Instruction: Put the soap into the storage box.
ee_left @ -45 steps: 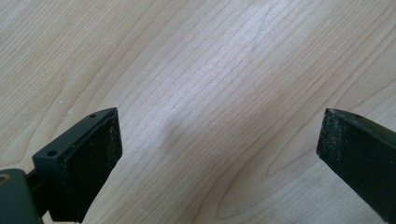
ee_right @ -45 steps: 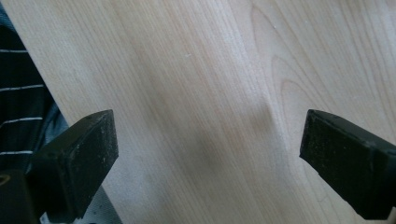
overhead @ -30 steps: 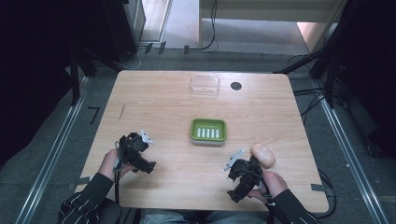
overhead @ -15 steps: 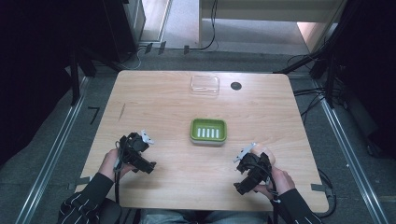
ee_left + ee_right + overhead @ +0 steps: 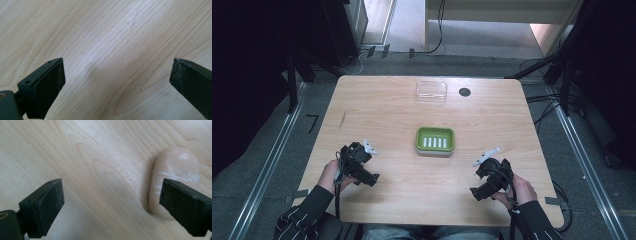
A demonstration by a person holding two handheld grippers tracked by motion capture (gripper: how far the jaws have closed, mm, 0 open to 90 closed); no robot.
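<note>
Here, right gripper (image 5: 110, 202) jaws apart, soap bar (image 5: 175, 172) beside one.

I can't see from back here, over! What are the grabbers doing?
Both grippers open, empty, low over table. Right gripper beside tan soap, not around it. Green dish mid-table, nothing blocking.

table (image 5: 382, 107): pale wood | floor (image 5: 287, 165): grey carpet, metal rails | surroundings: dark

From above, the right gripper (image 5: 492, 175) hides the tan soap bar (image 5: 175, 180), and up close its near end sits behind one black jaw.
</note>
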